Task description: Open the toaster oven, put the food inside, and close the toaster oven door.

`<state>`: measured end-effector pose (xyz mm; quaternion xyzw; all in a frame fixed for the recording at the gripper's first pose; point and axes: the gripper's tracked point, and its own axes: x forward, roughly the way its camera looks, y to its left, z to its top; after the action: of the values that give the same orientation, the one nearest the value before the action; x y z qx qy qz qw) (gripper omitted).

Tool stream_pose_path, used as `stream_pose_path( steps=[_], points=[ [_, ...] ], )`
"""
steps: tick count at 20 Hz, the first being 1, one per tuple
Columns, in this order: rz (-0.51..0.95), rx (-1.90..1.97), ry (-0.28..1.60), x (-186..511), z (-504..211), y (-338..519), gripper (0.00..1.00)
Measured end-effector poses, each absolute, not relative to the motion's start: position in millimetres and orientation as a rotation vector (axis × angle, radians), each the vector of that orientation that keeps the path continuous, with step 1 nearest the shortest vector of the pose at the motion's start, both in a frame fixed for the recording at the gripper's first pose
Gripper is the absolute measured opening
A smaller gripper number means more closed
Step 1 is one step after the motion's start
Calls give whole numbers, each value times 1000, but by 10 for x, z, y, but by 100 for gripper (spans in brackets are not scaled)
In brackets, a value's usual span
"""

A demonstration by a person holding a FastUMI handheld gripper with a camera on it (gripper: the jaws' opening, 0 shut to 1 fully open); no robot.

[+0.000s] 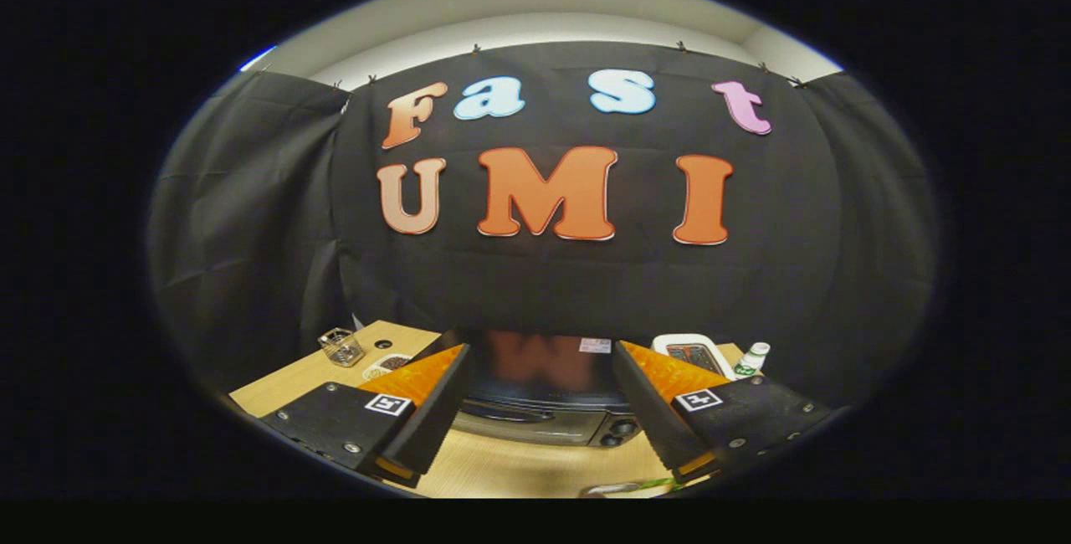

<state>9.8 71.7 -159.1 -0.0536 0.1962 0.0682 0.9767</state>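
Fingers (540, 410) stand wide apart with nothing between their pads, each one black on its outer face, orange on its inner face and carrying a small square marker near its base. Just below them, at the near edge of the light wooden bench (502, 464), lies a pale object with a green end (623, 488), too cut off to identify. Straight ahead, in the gap between the fingers and a little beyond their tips, sits the toaster oven (544, 397), seen from slightly above: a dark, glossy top that mirrors the wall behind it, a small white label at its back right corner, a silver front with a long bar handle across the door, and two round black knobs at the right end. Its door looks closed. The fingers are held level, side by side, pointing at the oven and slightly above the bench. Beyond the left finger stand a small clear glass (340, 346) and a flat patterned dish (386, 365). Beyond the right finger are a white tray (691, 352) and a small white bottle with a green label (752, 359)
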Motion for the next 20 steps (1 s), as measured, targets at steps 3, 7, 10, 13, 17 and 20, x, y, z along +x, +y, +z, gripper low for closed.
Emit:
stream_pose_path(
  steps=[3,7,10,13,17,20],
  points=[
    [155,-87,455,154,-1876,857,98],
    [187,-68,559,165,-2305,1053,97],
    [170,-94,594,265,-2592,1087,96],
    [125,-130,633,314,-2837,1056,96],
    [90,-159,656,331,-3019,1080,92],
    [71,-116,660,324,-3107,1144,91]
  ],
)
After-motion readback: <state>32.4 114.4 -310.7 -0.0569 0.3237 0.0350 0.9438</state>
